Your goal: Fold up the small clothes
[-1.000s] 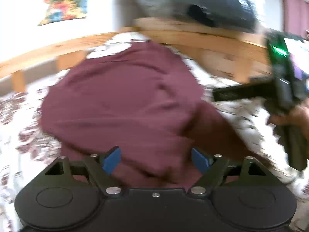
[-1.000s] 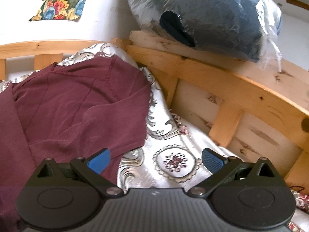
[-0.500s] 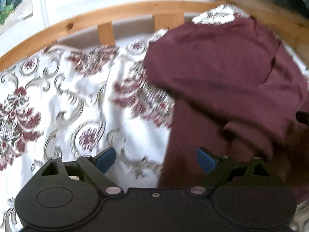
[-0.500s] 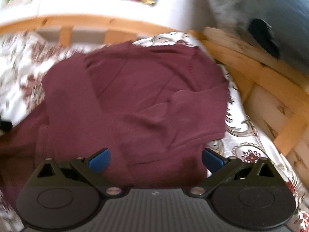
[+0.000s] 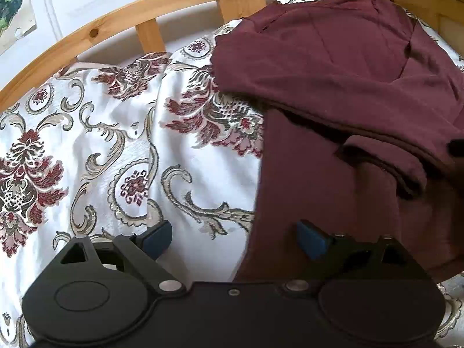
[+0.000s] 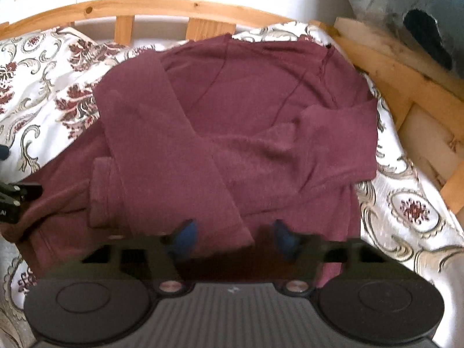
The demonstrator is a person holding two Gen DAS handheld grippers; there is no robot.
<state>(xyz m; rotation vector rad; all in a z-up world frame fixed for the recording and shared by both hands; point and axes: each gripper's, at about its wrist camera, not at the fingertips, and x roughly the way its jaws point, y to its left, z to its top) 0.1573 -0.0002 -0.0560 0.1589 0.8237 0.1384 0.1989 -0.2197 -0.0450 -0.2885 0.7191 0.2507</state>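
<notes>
- Across the middle of the right wrist view lies the maroon top (image 6: 232, 133), spread on the patterned bedspread (image 6: 43, 87) with both sleeves crossed over its chest; the left sleeve (image 6: 162, 156) runs diagonally down towards the lower centre.
- Half a second ago the garment filled the same view in much the same shape, so the sleeve folds look done and, by my reading, a fold of the body comes next.
- At the bottom of that view the right hand-held gripper (image 6: 235, 237) has its blue pads noticeably nearer each other than before, blurred, low over the hem; whether cloth is pinched between them I cannot tell.
- Low in the left wrist view the left hand-held gripper (image 5: 233, 239) stands wide apart, holding nothing, one pad over bedspread and the other over the garment's left edge (image 5: 261, 203).
- Compared with a second ago, that camera has swung from the garment's middle out to its side.
- Along the top of both views runs the wooden bed rail (image 5: 145, 3).
</notes>
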